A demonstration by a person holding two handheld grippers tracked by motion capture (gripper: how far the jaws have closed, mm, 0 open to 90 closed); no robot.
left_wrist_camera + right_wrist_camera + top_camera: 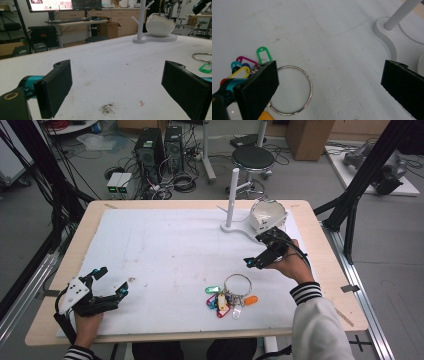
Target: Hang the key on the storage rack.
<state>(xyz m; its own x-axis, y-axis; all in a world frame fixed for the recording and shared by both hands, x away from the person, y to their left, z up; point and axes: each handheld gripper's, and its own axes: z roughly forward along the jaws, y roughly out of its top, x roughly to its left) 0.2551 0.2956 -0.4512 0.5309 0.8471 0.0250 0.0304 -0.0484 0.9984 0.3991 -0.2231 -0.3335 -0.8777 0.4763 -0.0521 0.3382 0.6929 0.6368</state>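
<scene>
A large metal key ring with several coloured plastic tags (223, 301) lies on the white mat near the table's front. My right gripper (257, 251) hovers open just above and to the right of it. In the right gripper view the ring (311, 86) lies by the left jaw, with the green tag (263, 53) beyond it, and nothing sits between the jaws. My left gripper (112, 281) rests open at the front left, far from the ring. Its own view has bare mat between the jaws and the green tag (205, 68) at the right edge.
A white stand with an upright post (232, 195) and a white bowl (267, 215) sits at the back right of the mat (165, 245). A small dirt smudge (108, 108) marks the mat by my left gripper. Computers, a stool and cables stand beyond the table.
</scene>
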